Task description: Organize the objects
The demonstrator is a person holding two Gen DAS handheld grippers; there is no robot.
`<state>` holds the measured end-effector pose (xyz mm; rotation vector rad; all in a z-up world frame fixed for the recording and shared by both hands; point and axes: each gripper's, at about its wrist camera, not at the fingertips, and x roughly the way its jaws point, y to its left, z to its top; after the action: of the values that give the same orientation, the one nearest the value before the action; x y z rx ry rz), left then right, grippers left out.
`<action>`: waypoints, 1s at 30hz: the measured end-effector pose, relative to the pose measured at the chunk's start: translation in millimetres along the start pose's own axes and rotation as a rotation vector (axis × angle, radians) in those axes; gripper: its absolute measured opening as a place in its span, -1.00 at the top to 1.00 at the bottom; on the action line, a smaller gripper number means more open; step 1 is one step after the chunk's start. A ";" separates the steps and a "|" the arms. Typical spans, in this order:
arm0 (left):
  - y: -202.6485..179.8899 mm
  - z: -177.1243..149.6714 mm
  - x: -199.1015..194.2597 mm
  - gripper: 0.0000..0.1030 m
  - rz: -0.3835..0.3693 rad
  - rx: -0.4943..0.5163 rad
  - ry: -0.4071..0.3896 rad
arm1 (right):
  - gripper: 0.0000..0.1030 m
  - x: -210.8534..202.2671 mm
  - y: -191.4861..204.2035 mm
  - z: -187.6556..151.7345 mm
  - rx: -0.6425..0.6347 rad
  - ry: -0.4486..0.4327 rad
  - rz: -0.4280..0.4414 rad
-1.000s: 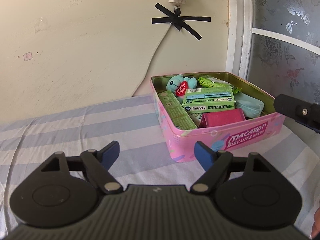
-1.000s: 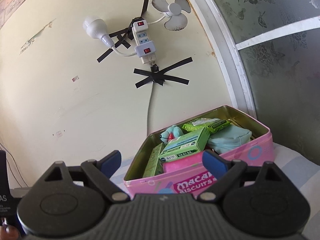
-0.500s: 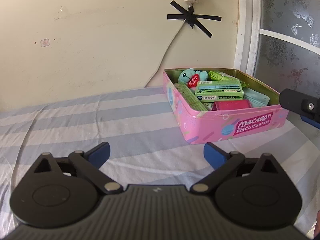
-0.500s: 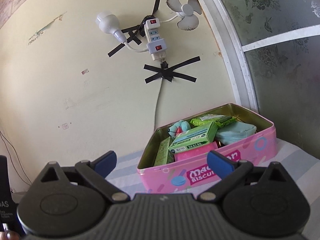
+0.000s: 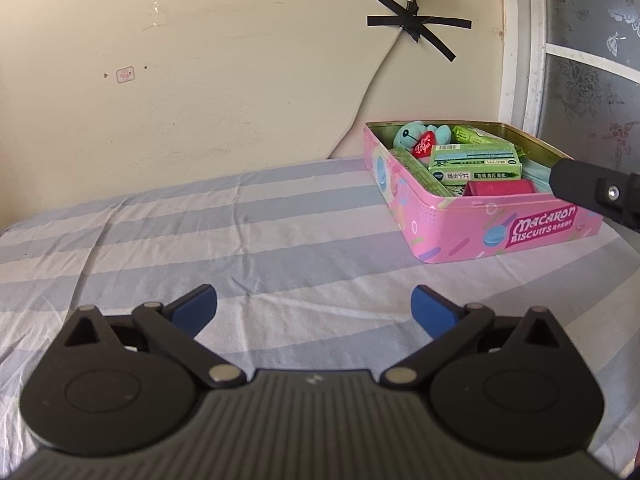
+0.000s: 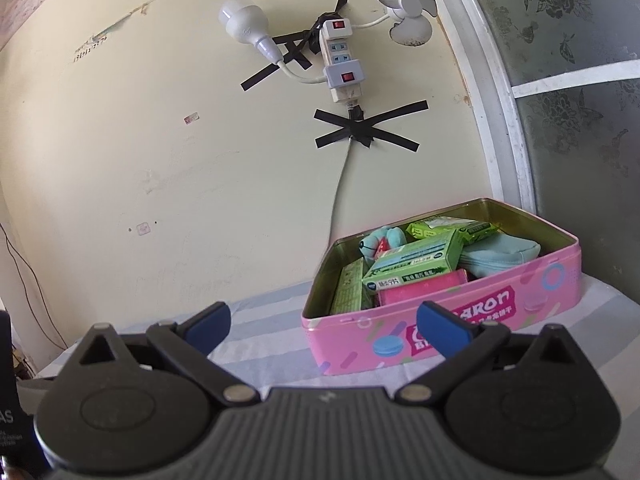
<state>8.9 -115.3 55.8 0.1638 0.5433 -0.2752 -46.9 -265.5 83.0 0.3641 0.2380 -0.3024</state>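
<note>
Pulled back from packed pink tin (image 5: 500, 216) on bed (image 5: 240, 240); both hand-held grippers (image 5: 314, 304) (image 6: 324, 320) wide, empty; organizing apparently complete.

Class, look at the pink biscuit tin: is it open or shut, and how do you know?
Open. The pink biscuit tin has no lid on it, and the green box and plush toy inside show.

Biscuit tin (image 5: 500, 236) is sitting on the bedsheet (image 5: 260, 232) at its far right corner, beside the wall (image 5: 200, 80) and the window frame (image 5: 520, 60). Inside the tin, the plush toy (image 5: 416, 138) is lying at the far left corner; the medicine box (image 5: 476, 164) is resting on top of the other contents at centre; the pouch (image 6: 496, 258) is lying along the right side. A power strip (image 6: 340, 60) is hanging on the wall above the tin.
</note>
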 end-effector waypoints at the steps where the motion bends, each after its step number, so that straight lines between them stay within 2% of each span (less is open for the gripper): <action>1: 1.0 0.1 -0.3 -1.00 0.007 -0.002 -0.002 | -1.00 1.3 1.1 -1.2 -0.003 0.003 -0.001; 7: -1.0 0.8 -0.8 -1.00 0.032 0.000 -0.031 | -1.00 4.6 -0.9 -7.1 0.005 0.018 -0.010; 30: -6.0 -1.7 13.1 -1.00 0.023 0.001 0.037 | -1.00 10.0 -16.6 -11.9 0.049 0.037 -0.030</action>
<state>17.0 -123.5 47.0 0.1762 0.5775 -0.2509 -45.1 -278.2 64.2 0.4153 0.2731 -0.3318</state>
